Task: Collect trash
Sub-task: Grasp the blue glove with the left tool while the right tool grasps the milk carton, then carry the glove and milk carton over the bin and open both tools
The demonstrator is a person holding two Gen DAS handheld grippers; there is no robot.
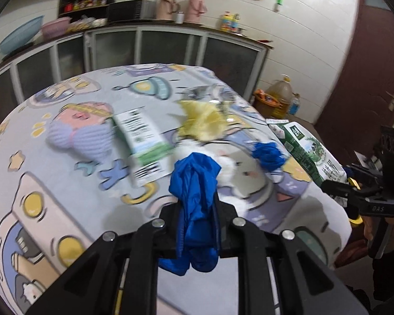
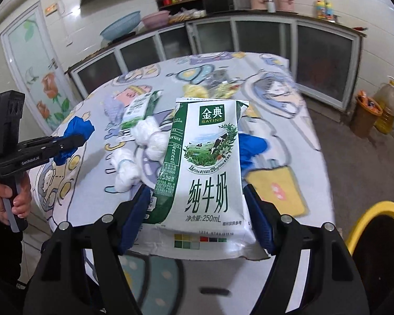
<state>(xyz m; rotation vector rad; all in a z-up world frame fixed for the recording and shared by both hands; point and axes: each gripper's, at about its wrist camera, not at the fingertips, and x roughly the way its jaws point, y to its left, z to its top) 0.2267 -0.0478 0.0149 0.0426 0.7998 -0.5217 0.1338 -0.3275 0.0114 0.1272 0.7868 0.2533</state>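
Observation:
My left gripper (image 1: 197, 210) is shut on a crumpled blue plastic piece (image 1: 197, 197) held above the table's near edge; it also shows in the right wrist view (image 2: 76, 134). My right gripper (image 2: 197, 210) is shut on a green-and-white milk carton (image 2: 207, 168), lifted over the table's right side; the carton shows in the left wrist view (image 1: 307, 149). On the cartoon-print tablecloth (image 1: 65, 183) lie a second milk carton (image 1: 141, 136), a yellow wrapper (image 1: 202, 118), white tissue balls (image 2: 134, 157) and another blue crumpled piece (image 1: 268, 152).
A purple knitted item (image 1: 78, 136) lies left of the second carton. A yellow-rimmed black bin (image 2: 378, 239) stands by the table's right front. An orange bucket (image 2: 365, 115) and oil bottles sit on the floor at the right. Cabinets run behind the table.

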